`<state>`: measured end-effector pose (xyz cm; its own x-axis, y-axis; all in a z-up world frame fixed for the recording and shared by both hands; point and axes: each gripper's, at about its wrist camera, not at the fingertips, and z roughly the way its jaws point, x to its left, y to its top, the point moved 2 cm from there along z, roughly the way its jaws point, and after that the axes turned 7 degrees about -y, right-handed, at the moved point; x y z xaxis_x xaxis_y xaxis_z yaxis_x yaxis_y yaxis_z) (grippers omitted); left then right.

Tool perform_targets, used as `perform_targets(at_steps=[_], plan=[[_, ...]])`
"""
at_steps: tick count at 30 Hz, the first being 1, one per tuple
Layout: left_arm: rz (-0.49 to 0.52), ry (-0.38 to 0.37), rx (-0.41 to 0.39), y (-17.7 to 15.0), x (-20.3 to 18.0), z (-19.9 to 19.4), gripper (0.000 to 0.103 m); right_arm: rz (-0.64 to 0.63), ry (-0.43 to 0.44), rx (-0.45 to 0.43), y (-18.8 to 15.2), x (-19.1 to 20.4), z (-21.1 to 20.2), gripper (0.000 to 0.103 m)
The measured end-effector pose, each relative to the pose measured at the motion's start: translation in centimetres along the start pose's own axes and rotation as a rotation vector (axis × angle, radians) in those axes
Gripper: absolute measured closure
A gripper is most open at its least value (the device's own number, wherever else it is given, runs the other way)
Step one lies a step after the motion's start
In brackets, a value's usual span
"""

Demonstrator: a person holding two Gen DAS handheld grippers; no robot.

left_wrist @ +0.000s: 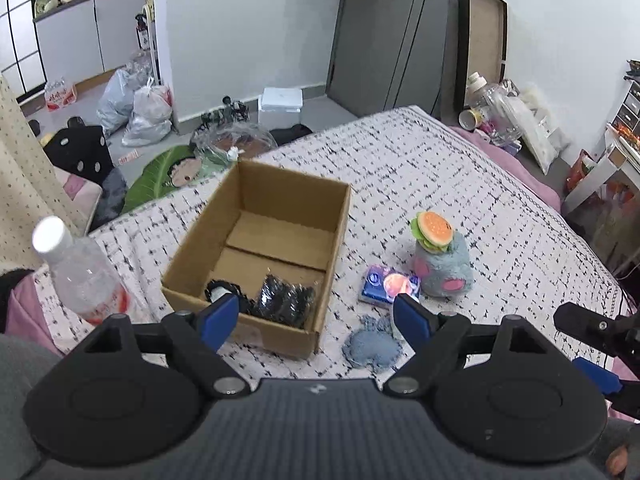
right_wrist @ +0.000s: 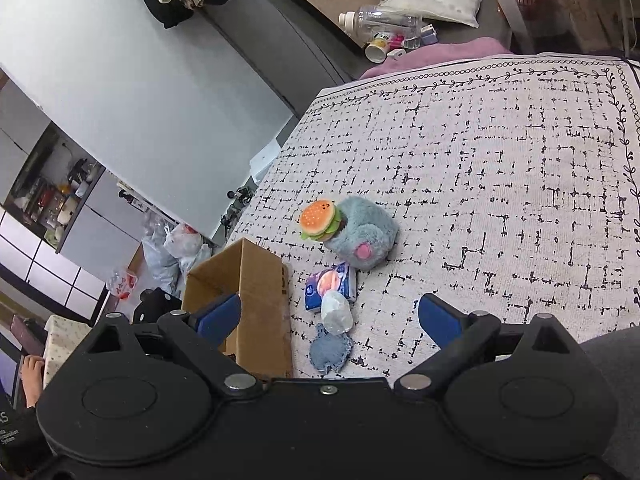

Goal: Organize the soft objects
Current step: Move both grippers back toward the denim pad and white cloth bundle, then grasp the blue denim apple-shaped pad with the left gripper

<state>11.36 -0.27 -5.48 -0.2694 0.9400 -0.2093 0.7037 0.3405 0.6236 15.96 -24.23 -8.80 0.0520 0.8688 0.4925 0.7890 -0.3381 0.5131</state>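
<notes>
Both grippers hang over the bed, and neither is holding a thing: the left gripper (left_wrist: 316,316) has its jaws spread wide and released above the near wall of the cardboard box (left_wrist: 280,188), and the right gripper (right_wrist: 330,314) is just as wide, jaws released, above the loose pile beside the box. So where does the tidying stand? Early, by the look of it. Inside the box, in its near compartment, sits a black crinkly bundle (left_wrist: 286,294) with another dark item (left_wrist: 218,290) next to it; the far compartment shows bare cardboard. Left out on the bedspread (right_wrist: 500,168), to the right of the box, are the grey plush toy (right_wrist: 364,236) with a burger plush (right_wrist: 319,219) leaning on it, a blue tissue pack (right_wrist: 332,286) just beside them, a small pale lump (right_wrist: 337,312) touching that pack, and a blue fabric scrap (right_wrist: 331,352) nearest the grippers. A plastic bottle (left_wrist: 82,272) stands at the left edge of the bed, hardly a soft object. My read: two items in, five still to collect.
</notes>
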Motion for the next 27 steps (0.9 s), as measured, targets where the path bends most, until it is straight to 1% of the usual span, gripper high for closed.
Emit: perform_targets(at_steps=[8,11,15,17,18,21,24,27], plan=[[0.023,0.005,0.047,-1.7,-1.2,2.0,0.020,0.013,0.007,0.029,-0.3,-1.3,1.4,0.007],[0.021,0.007,0.049,-2.1,-1.5,2.7,0.020,-0.008,0.024,0.027,-0.4,-1.0,1.9,0.007],[0.022,0.007,0.055,-2.6,-1.8,3.8,0.020,0.007,0.036,0.046,-0.4,-1.4,3.0,0.007],[0.023,0.011,0.061,-2.9,-1.8,4.3,0.021,0.022,0.031,0.034,-0.2,-1.7,3.3,0.007],[0.020,0.009,0.066,-3.1,-1.8,4.7,0.023,0.027,0.032,0.035,-0.1,-1.8,3.5,0.008],[0.003,0.011,0.073,-3.4,-1.8,5.4,0.023,0.027,0.045,0.054,-0.2,-1.7,4.3,0.008],[0.006,0.003,0.073,-3.6,-2.2,6.2,0.024,0.035,0.050,0.072,-0.1,-1.8,5.2,0.012],[0.007,0.003,0.087,-3.8,-2.5,7.1,0.029,0.058,0.060,0.086,0.1,-2.1,6.0,0.017]])
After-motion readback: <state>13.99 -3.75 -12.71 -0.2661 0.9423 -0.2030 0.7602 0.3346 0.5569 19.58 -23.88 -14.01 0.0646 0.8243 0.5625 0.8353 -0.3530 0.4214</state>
